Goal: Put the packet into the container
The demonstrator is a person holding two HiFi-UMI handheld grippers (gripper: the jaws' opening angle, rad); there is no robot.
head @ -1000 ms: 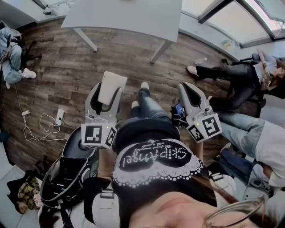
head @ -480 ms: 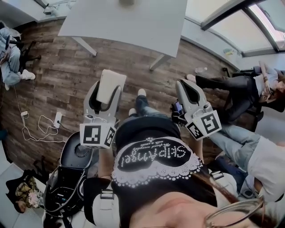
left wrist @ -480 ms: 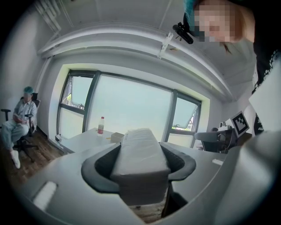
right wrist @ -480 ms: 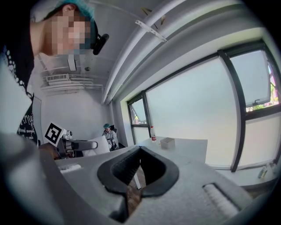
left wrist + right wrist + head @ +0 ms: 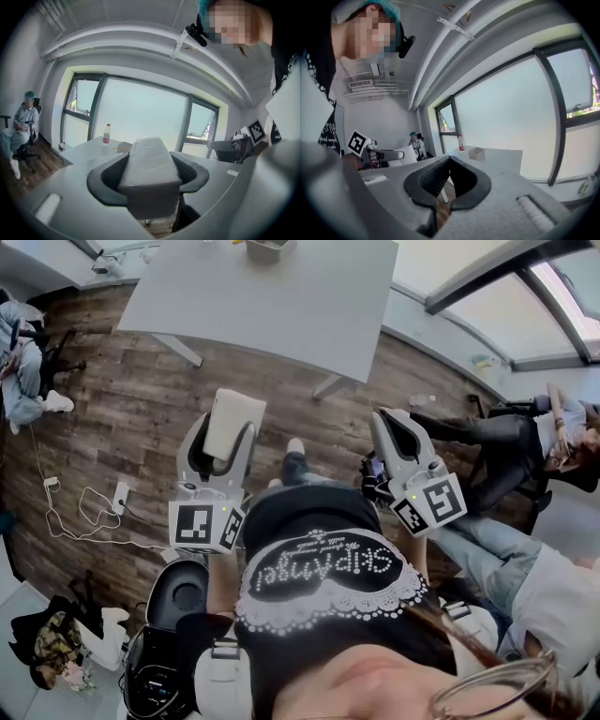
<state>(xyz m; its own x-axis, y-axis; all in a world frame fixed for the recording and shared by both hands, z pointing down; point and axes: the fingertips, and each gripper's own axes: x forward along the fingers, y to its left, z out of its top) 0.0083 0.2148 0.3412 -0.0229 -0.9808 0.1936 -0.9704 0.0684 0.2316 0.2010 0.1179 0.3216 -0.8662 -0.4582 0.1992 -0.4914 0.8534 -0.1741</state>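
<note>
The left hand-held gripper (image 5: 227,432) is clamped on the pale, soft-sided packet (image 5: 149,159), which lies lengthwise between its jaws with its far end sticking out past the tips. The right hand-held gripper (image 5: 449,159) has its jaws pressed together with nothing between them.

Ahead stands the grey worktop (image 5: 272,296), well apart from both grippers, with wooden floor between. On it sits the small open container (image 5: 476,153), and just beside that a clear bottle (image 5: 106,134).

The step in hand looks like carrying the packet over to the worktop. To do it well, keep the grip firm and the packet level, since a soft packet may sag or slip. Bring it right over the container's mouth before letting go, and steer clear of the bottle. The free gripper could steady the light container.

White sparkly lettering runs across the person's black top (image 5: 323,568), upside down here, seemingly "SkipAngel". The bottle's red label is too small to read
</note>
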